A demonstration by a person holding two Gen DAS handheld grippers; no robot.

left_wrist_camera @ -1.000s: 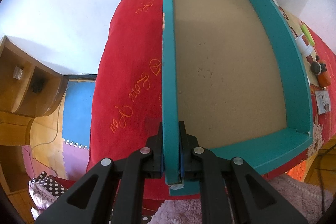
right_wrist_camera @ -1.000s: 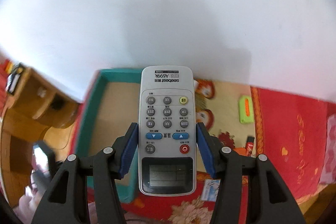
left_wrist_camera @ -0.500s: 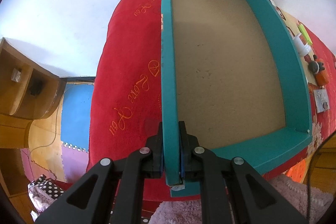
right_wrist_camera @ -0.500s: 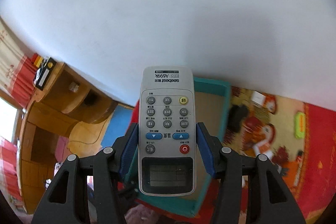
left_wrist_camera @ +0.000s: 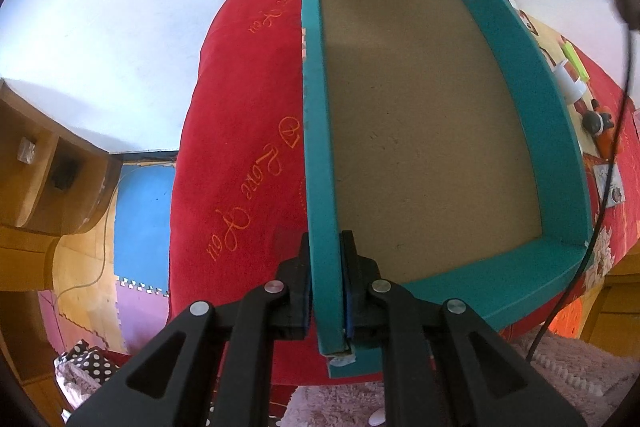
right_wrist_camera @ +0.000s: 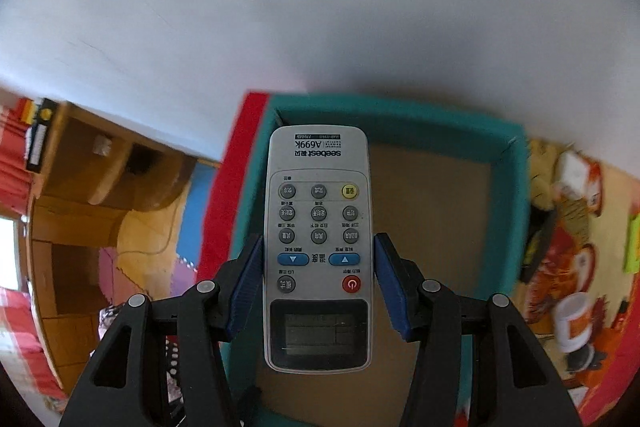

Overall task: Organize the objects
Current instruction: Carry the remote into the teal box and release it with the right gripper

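Left wrist view: steeply down along fingers, very close on near left wall of teal tray (left_wrist_camera: pixel 320 147), red blanket (left_wrist_camera: pixel 240 147) beside. Right wrist view: steeply down from higher, over same tray (right_wrist_camera: pixel 508 211). Shared: tray, blanket, wooden shelf (left_wrist_camera: pixel 52 155), wall.

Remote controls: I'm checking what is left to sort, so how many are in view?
1. The remote control is clamped in the right gripper above the teal tray. Others may lie hidden.

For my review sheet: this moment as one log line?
left gripper: shut on tray wall | right gripper: holds remote over tray
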